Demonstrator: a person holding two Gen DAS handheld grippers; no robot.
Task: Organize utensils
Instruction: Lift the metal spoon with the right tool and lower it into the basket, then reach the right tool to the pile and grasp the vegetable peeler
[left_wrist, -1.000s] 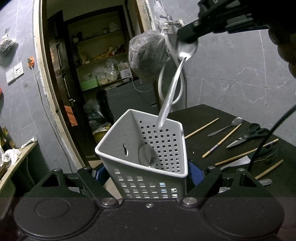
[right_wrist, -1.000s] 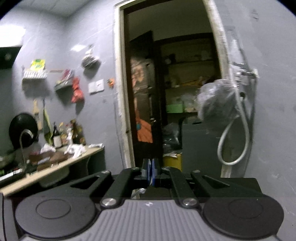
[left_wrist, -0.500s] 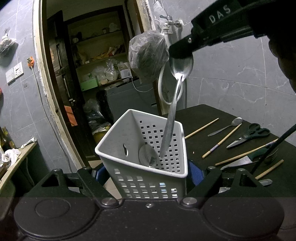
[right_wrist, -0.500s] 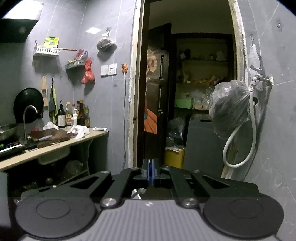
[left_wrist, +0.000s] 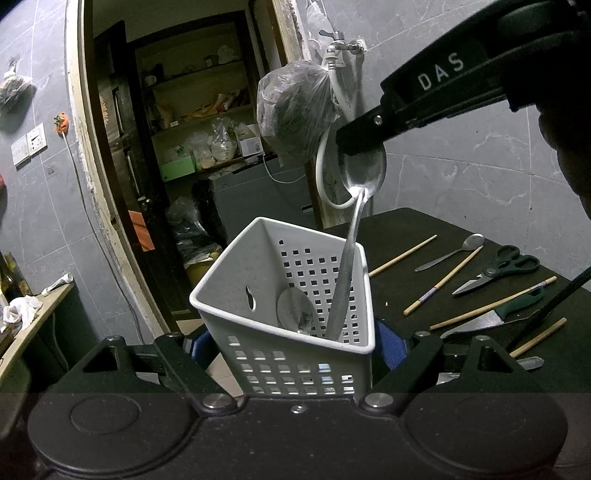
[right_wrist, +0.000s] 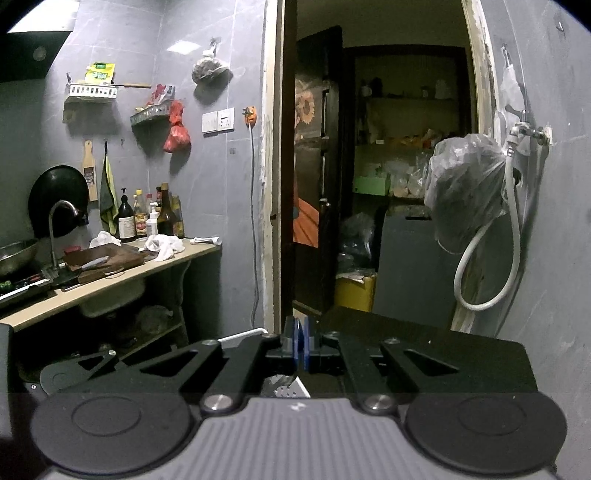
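My left gripper (left_wrist: 295, 347) is shut on a white perforated basket (left_wrist: 236, 258), its blue pads pressed against both side walls. The basket is tilted, with its mouth up and away from me. A metal spoon (left_wrist: 295, 310) lies inside it. My right gripper (left_wrist: 360, 142) comes in from the upper right, shut on the bowl of a long metal spoon (left_wrist: 347, 266). That spoon hangs handle-down, its handle reaching deep into the basket by the right wall. In the right wrist view the right gripper (right_wrist: 298, 343) has its blue pads together, and the spoon is mostly hidden below them.
On the black table (left_wrist: 406, 229) to the right lie several wooden chopsticks (left_wrist: 441, 282), a small spoon (left_wrist: 450, 251), scissors (left_wrist: 498, 267) and a green-handled knife (left_wrist: 491, 314). A bagged bundle (left_wrist: 295, 114) and a white hose hang on the wall behind. A doorway stands at the left.
The right gripper has come down and nearer with the spoon. The handle, which hung slanted above the basket's rim, now reaches steeply down inside it. The left gripper and basket kept still.
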